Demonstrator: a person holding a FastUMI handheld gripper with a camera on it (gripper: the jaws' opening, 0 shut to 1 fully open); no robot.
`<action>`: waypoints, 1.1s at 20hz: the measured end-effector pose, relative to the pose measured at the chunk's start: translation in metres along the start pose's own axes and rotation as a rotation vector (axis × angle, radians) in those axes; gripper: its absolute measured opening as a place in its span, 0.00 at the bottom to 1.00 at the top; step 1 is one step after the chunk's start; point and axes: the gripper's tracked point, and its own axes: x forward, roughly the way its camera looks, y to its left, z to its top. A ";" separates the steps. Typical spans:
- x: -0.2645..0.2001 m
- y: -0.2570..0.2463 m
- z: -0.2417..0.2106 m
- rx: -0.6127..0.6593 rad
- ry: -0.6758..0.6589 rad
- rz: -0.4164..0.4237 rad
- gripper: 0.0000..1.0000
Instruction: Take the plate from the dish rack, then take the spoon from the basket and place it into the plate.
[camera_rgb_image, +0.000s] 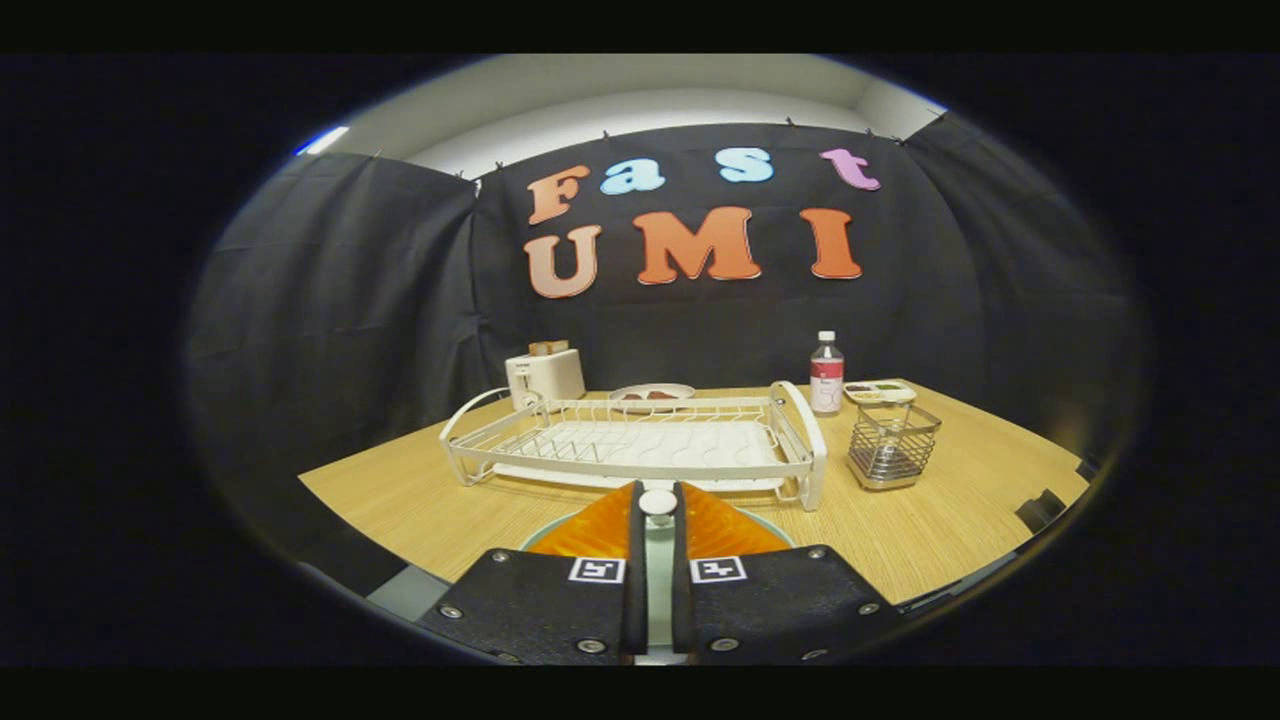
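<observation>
Gripping a white-handled spoon (658, 503), claw (658, 520) nearly closed on it, above pale green plate (775, 528), dish rack (640, 445) beyond.

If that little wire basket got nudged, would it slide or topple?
Probably slide: the basket looks squat, with a solid base. Open wire suggests lightness, so it should shift easily. The gripper, jaws pinching a white spoon, sits well short of it.
</observation>
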 end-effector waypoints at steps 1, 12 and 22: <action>0.002 0.000 -0.006 -0.014 0.021 0.001 0.12; 0.015 -0.025 0.003 0.022 0.050 -0.016 0.74; 0.000 -0.110 0.059 -0.057 -0.050 -0.162 0.98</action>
